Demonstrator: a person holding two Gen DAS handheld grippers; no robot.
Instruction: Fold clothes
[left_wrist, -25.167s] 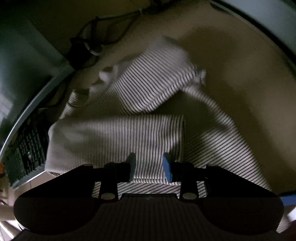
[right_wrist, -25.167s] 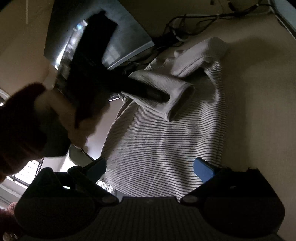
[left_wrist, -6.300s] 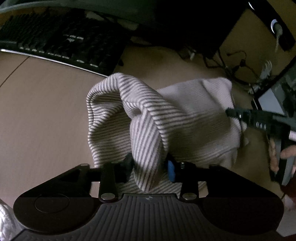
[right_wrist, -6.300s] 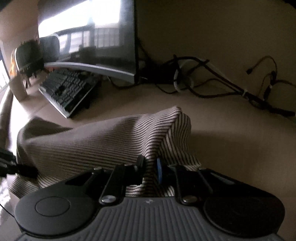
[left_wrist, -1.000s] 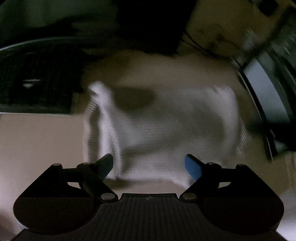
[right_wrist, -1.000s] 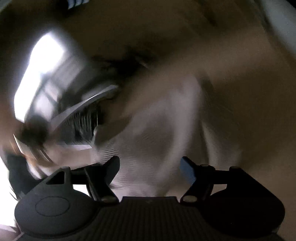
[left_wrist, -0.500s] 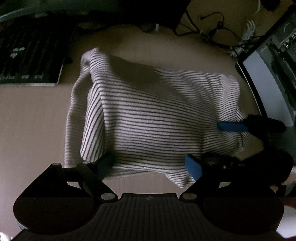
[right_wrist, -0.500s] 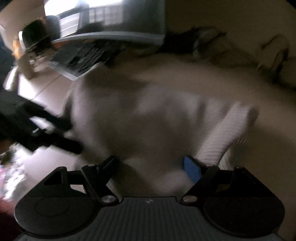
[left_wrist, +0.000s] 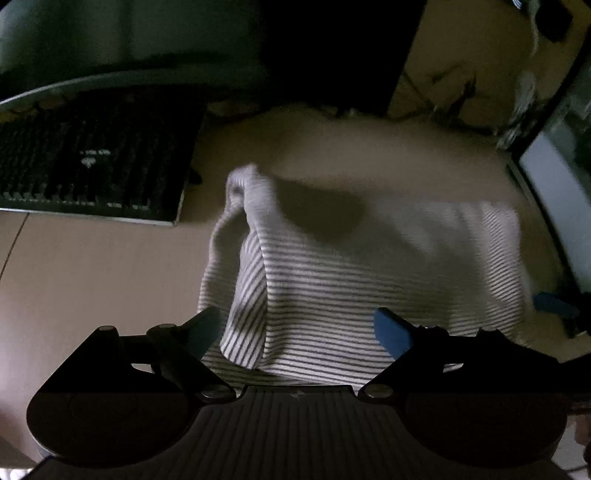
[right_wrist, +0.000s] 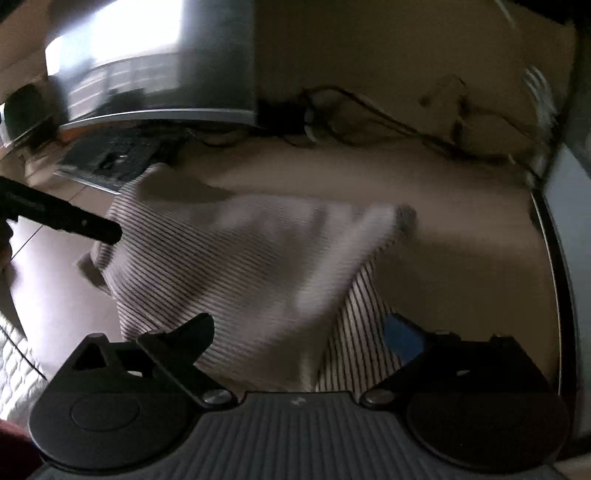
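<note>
Left wrist view: a tan counter (left_wrist: 92, 266) carries the folded striped garment (left_wrist: 362, 273) at frame centre, a dark keyboard (left_wrist: 92, 170) upper left. The left gripper (left_wrist: 299, 330) has its jaws spread and opening above the cloth, not pinching it.

Right wrist view: the garment (right_wrist: 236, 258) lies mid-frame below a bright monitor (right_wrist: 155, 74) and cables (right_wrist: 388, 122). The right gripper (right_wrist: 310, 332) jaws are opening wide, gripping nothing.

Striped garment (left_wrist: 369, 280) folded on desk (left_wrist: 92, 280); keyboard (left_wrist: 92, 166) beyond
</note>
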